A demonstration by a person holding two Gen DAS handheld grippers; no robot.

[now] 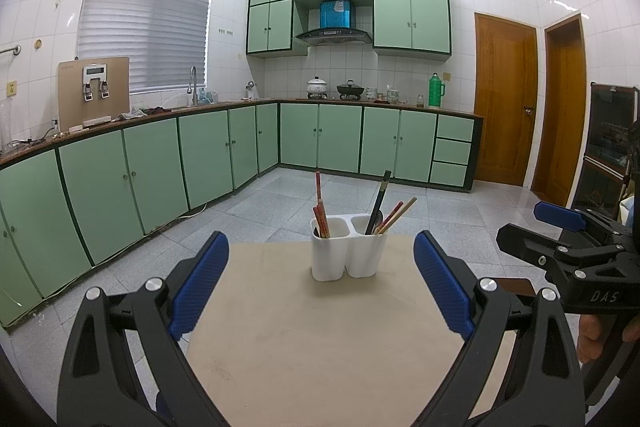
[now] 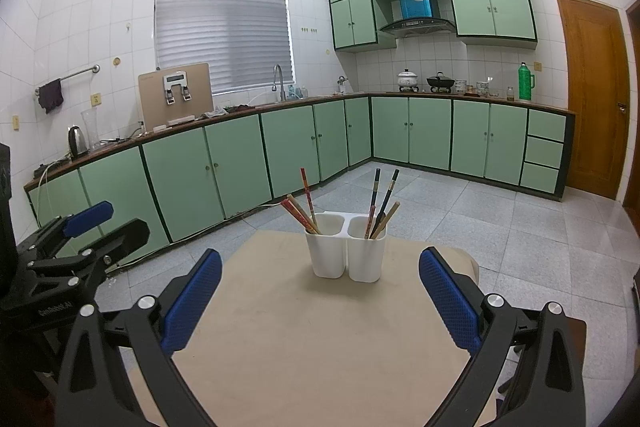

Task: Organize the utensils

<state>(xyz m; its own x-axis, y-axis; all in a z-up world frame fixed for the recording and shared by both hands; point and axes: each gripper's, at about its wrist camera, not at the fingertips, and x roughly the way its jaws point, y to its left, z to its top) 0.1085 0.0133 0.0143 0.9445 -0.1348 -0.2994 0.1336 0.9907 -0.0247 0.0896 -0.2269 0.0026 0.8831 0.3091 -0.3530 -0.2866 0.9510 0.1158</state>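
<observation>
Your left gripper (image 1: pixel 320 283) sits low over the near part of the beige table (image 1: pixel 320 347), its blue-padded fingers (image 1: pixel 198 287) spread wide with nothing between them. Your right gripper (image 2: pixel 320 291) is in the same pose over the same table, fingers (image 2: pixel 450 301) also spread wide and empty. Each gripper shows at the edge of the other's view: the right one at the right side of the left wrist view, with part of your hand (image 1: pixel 600 335) wrapped around its handle, and the left one at the left side of the right wrist view.

The white holder (image 1: pixel 348 247) stands upright near the far edge of the table, well apart from both sets of fingers and roughly centred between them. It has two compartments side by side. The left compartment holds red chopsticks (image 1: pixel 320 211), one standing nearly straight up and the shorter-looking ones leaning left. The right compartment holds dark chopsticks (image 1: pixel 380 199) together with a reddish one and a light wooden one (image 1: pixel 402 213), all leaning to the right. In the right wrist view the two dark sticks stand apart as a pair, taller than the wooden one beside them.

The rest of the table shows bare. Behind it lie a grey tiled floor (image 1: pixel 280 203) and green kitchen cabinets (image 1: pixel 200 151) along the walls
</observation>
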